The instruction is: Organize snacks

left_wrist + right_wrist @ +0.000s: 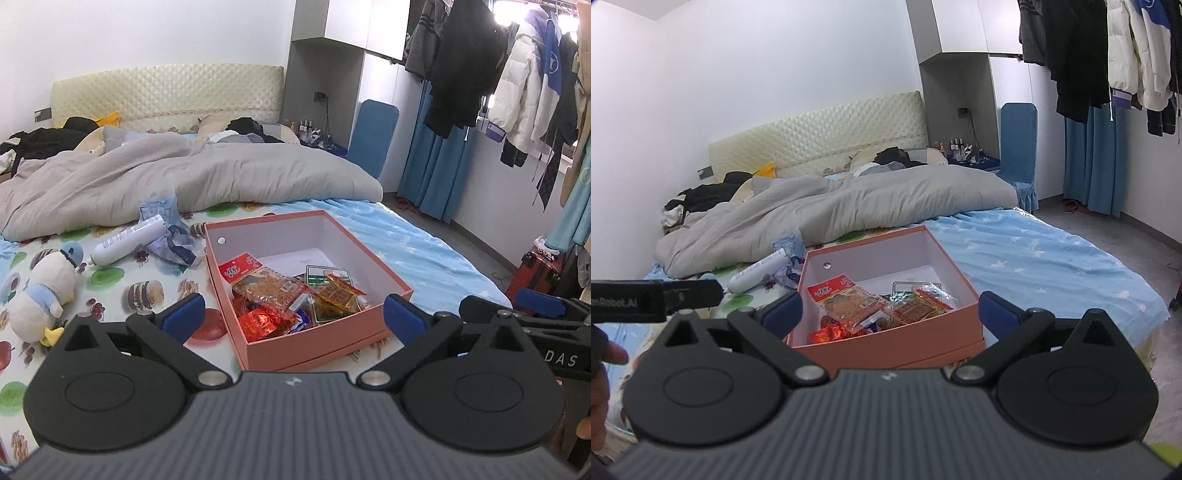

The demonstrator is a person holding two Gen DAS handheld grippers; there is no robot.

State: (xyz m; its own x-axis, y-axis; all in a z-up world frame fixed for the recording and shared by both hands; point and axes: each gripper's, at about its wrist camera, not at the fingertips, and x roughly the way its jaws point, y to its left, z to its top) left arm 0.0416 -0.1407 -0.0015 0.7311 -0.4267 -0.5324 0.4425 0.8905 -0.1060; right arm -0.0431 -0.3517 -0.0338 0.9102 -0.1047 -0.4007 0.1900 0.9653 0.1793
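- A lived-in home bedroom.
- A bed with a cream quilted headboard [166,92] and a rumpled grey duvet [184,177].
- Coats hanging on a rail [517,74] beside blue curtains [436,170].

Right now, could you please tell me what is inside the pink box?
The pink box holds snack packets, piled toward its near end. Whatever lies beneath the pile is covered.

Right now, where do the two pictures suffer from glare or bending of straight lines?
Left wrist view: the bright window behind the hanging clothes burns out white. Right wrist view: no such glare, evenly lit; the grey wardrobe edge bows from fisheye distortion. The salmon-pink cardboard box stays sharp.
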